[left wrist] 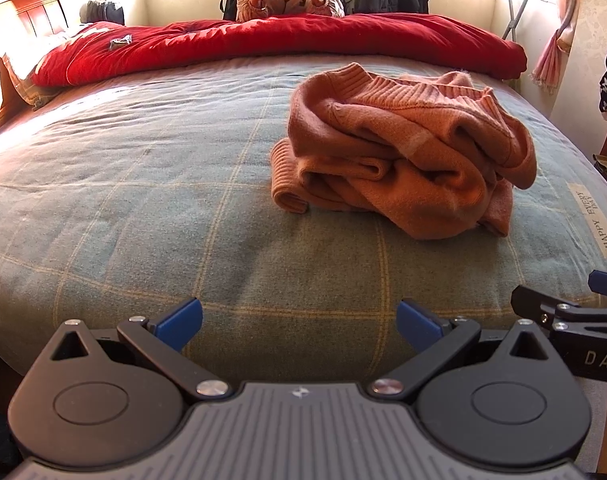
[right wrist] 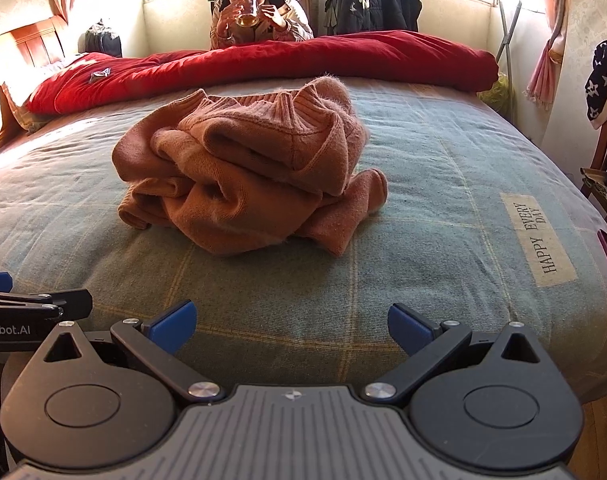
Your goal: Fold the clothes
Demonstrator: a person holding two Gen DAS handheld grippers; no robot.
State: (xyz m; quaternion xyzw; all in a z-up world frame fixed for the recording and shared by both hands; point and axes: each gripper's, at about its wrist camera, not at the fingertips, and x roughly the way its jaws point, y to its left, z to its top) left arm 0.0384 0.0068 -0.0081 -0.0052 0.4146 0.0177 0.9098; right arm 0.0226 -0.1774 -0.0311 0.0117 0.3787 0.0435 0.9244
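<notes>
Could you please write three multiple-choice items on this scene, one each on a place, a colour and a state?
1. Where does the sweater lie?
A. on the plaid blanket
B. on the red quilt
C. on the clothes rack

2. What colour are both grippers' finger pads?
A. red
B. blue
C. white

3. How does the sweater stand?
A. neatly folded
B. hung up
C. crumpled in a heap

Answers: 1 A, it rests mid-bed, nearer than the quilt. 2 B, blue pads show in both views. 3 C, its sleeves and hem are bunched; left gripper and right gripper are open and apart from it.
</notes>
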